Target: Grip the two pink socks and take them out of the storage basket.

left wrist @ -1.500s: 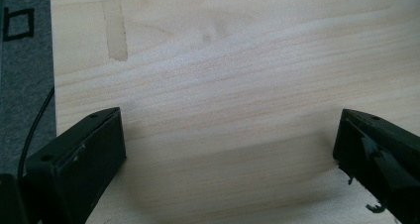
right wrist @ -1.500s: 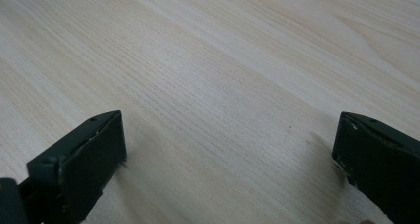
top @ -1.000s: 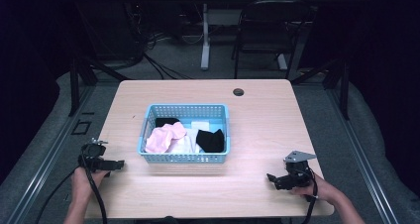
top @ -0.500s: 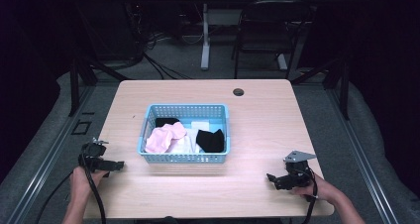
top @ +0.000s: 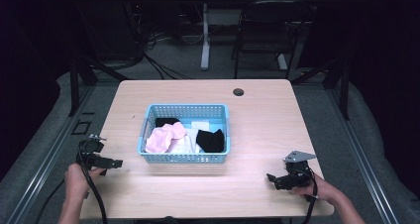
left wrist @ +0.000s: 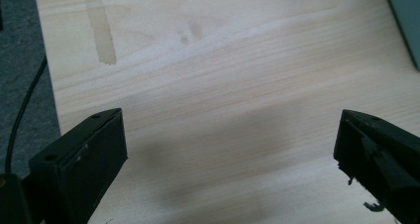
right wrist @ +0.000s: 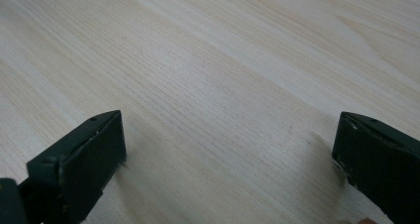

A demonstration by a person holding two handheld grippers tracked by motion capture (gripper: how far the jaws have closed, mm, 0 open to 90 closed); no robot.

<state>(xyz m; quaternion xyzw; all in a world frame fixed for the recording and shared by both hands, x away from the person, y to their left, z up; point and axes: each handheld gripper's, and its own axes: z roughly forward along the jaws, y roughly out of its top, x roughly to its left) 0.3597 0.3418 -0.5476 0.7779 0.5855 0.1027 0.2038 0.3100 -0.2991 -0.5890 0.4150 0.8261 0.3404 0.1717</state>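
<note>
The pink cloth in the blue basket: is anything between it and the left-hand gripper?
Only the blue plastic basket's own left wall. The pink cloth lies inside; the left gripper, jaws open, sits on bare wooden table beside it.

bare table (top: 257,189) between grippers, blue basket (top: 185,157) blocking centre

desk (top: 267,130): pale wood, fine grain
basket (top: 185,157): light blue, lattice walls
cloths in basket: pink (top: 163,137), white (top: 199,126), black (top: 210,140)
grippers: black, left (top: 117,163), right (top: 270,177)
floor (top: 44,140): grey
</note>
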